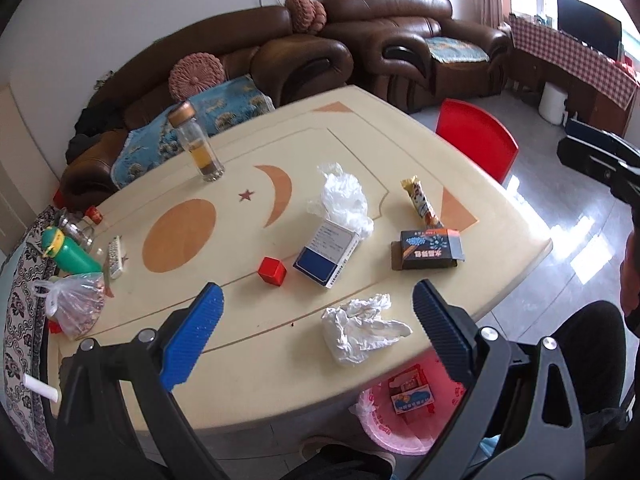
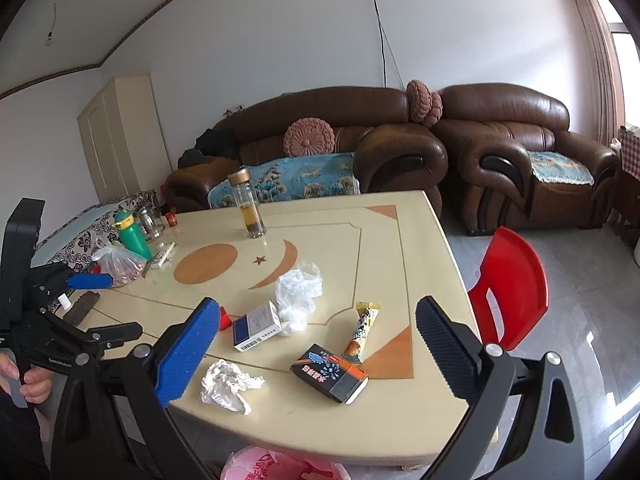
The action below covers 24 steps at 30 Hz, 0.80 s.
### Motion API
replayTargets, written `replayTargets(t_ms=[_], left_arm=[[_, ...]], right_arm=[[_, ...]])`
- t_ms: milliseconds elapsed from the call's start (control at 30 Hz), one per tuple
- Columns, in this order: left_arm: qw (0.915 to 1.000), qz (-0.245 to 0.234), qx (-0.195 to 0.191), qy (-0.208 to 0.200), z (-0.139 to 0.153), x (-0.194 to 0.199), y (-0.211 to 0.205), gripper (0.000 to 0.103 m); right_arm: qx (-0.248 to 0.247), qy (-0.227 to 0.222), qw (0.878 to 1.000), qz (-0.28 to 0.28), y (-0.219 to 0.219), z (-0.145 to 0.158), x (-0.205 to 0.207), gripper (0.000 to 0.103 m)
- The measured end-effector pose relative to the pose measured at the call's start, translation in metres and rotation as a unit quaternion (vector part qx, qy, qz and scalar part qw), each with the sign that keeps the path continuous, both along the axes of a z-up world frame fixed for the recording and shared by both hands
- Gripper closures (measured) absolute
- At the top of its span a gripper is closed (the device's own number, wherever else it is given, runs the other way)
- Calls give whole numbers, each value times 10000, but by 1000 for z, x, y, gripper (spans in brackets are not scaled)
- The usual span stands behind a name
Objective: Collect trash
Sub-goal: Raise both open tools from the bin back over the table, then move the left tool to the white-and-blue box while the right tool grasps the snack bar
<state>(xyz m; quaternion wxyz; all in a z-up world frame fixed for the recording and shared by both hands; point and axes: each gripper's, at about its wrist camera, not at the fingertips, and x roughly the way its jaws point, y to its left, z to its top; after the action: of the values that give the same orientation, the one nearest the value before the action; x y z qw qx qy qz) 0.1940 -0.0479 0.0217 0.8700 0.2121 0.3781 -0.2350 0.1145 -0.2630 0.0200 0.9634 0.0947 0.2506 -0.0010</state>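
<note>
Left wrist view shows the left gripper (image 1: pixel 316 308) hovering with jaws spread wide and empty just above the crumpled tissue (image 1: pixel 360 330) at the table's (image 1: pixel 240 360) near edge; the wad looks feather-light and soft, best pinched across its bulky middle. Below, a pink-lined bin (image 1: pixel 400 420) waits. Further off lie the black box (image 1: pixel 430 249), blue-and-white box (image 1: pixel 326 254), snack wrapper (image 1: pixel 420 200) and clear plastic bag (image 1: pixel 344 196). The right gripper (image 2: pixel 316 344) likewise hangs wide open, holding nothing.
</note>
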Motion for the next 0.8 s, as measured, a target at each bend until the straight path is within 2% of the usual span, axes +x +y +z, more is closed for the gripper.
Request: replayTargets(t_ms=[233, 467, 800], left_arm=[[9991, -221, 297, 196, -30, 25, -19, 10], [9967, -511, 368, 521, -58, 55, -38, 10], [9912, -770, 701, 820, -98, 98, -57, 10]], right_arm=[[182, 211, 9996, -15, -12, -24, 34, 7], [320, 397, 9987, -77, -22, -48, 61, 7], [377, 726, 9965, -183, -32, -82, 102, 7]])
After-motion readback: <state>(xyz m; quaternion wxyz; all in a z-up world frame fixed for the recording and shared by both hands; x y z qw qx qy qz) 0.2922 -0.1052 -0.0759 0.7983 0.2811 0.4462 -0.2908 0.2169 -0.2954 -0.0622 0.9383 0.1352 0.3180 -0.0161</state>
